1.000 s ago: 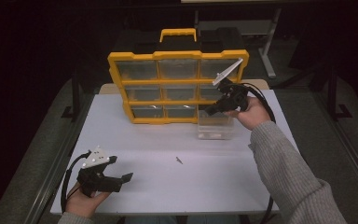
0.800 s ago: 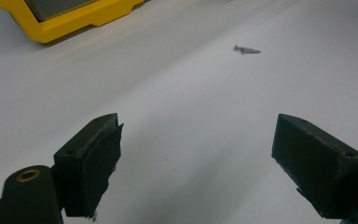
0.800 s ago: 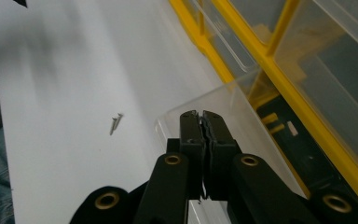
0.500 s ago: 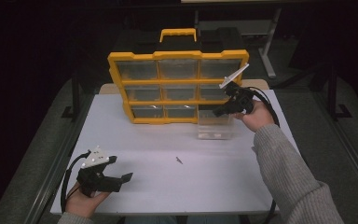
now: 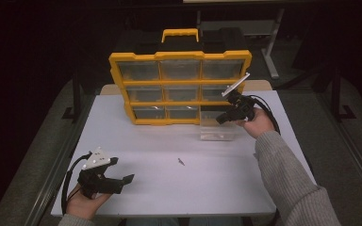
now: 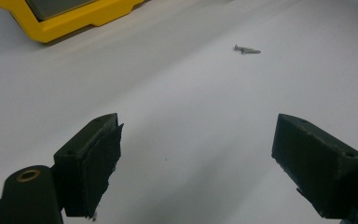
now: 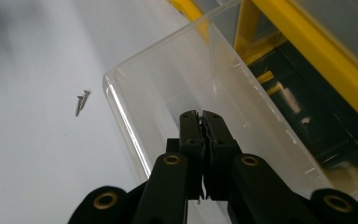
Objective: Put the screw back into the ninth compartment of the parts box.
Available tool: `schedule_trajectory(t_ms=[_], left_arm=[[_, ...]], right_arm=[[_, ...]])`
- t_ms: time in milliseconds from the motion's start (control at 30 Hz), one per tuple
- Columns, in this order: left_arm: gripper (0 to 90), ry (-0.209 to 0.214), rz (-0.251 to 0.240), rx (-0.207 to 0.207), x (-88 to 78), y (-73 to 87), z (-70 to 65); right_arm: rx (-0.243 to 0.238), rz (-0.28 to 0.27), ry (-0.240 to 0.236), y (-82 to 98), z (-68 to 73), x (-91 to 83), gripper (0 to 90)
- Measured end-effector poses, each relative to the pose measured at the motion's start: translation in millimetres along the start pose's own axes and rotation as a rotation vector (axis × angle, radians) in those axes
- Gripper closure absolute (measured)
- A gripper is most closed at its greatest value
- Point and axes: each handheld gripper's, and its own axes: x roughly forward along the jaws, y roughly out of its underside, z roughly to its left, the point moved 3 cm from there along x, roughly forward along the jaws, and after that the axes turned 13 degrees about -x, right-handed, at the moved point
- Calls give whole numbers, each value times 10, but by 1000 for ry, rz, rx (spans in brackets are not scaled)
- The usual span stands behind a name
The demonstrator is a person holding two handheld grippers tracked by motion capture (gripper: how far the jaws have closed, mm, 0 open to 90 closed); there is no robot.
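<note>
A clear plastic bin (image 5: 215, 131) (image 7: 168, 88) stands on the white table (image 5: 146, 141) in front of the yellow organizer case (image 5: 179, 59). My right gripper (image 5: 220, 118) (image 7: 200, 115) hangs shut over the bin's open top; nothing shows between its jaws. Two small screws (image 5: 181, 161) (image 6: 247, 49) (image 7: 80, 103) lie together on the table's middle. My left gripper (image 5: 125, 180) (image 6: 198, 140) rests open near the front left, pointing toward the screws, nothing between its jaws.
The organizer leans upright at the table's back, with several clear drawers and a dark empty slot (image 5: 217, 109) (image 7: 307, 112) at its lower right, just behind the bin. Its yellow corner (image 6: 74, 18) lies ahead of the left gripper.
The right hand has shifted slightly right and lower, over the clear bin. The left gripper has stayed put.
</note>
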Motion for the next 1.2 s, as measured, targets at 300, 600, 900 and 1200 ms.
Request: schedule_trajectory(t_ms=[300,600,900,1200], left_arm=[[152,-1,0,1,-6,-3,0],[152,-1,-2,7,-9,-7,-3],[152,-2,-5,12,-13,-9,3],[152,-3,-5,11,-13,-9,4]], right_arm=[[7,5,0,21,4,43,814],[-51,-46,-4,-181,171,-115,760],[-99,-94,-32,-385,396,-187,676],[-143,-84,-74,-487,661,19,639]])
